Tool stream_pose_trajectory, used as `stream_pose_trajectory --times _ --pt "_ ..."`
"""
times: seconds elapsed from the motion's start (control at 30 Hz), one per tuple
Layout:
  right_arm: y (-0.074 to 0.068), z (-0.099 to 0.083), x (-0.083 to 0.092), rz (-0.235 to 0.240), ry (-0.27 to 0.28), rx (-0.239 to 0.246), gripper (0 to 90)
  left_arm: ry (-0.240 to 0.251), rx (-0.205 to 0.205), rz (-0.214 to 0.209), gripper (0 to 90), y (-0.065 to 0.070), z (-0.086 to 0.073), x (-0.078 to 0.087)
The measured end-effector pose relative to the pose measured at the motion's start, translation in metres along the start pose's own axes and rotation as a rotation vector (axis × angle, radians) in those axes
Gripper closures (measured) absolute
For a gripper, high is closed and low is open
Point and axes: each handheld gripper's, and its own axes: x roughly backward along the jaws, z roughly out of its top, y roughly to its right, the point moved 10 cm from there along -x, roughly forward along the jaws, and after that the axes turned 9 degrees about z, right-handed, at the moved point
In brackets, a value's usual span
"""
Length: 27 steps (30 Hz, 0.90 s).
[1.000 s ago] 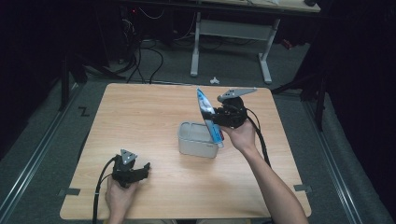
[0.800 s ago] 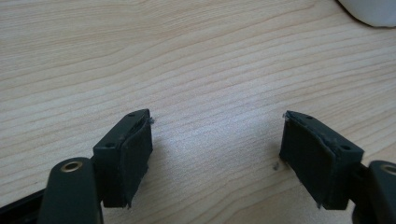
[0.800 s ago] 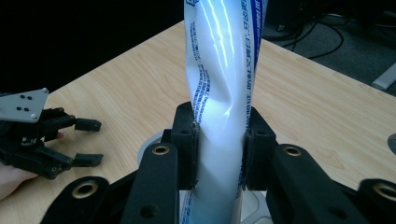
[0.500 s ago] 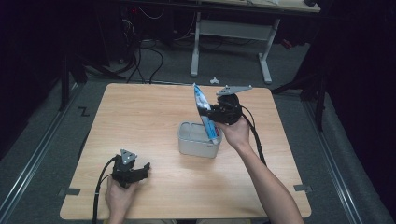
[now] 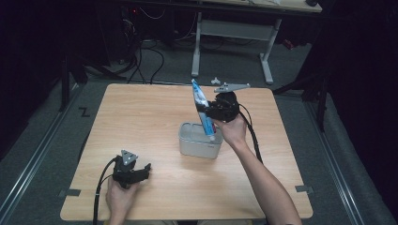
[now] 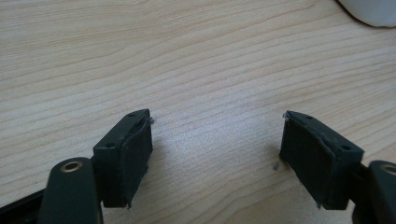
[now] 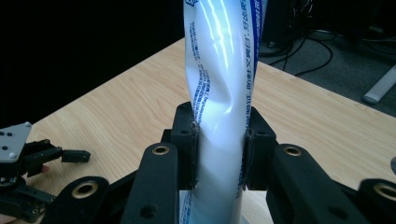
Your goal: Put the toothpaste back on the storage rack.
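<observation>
Partly hidden: tube (image 5: 202, 112) foot, probably inside container (image 5: 192, 145).

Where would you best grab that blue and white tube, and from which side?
Around its lower middle, as the right gripper does now: its pads press the tube from both sides, where it looks full and round. Higher up it flattens and twists, so a grip there would probably slip. The tube stands tilted with its lower end in the grey tub, so coming from the side, above the tub's rim, seems easiest.
</observation>
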Motion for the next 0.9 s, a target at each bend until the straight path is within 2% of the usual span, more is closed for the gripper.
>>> stream_pose_trajectory --times 0.43,0.9 --pt "0.0 0.0 -0.017 -0.012 -0.019 0.014 71.2 0.0 0.0 0.0 25.6 0.0 0.0 0.0" --pt "0.001 -0.006 -0.021 -0.018 -0.04 0.016 70.9 0.0 -0.001 0.0 25.6 0.0 0.0 0.0"
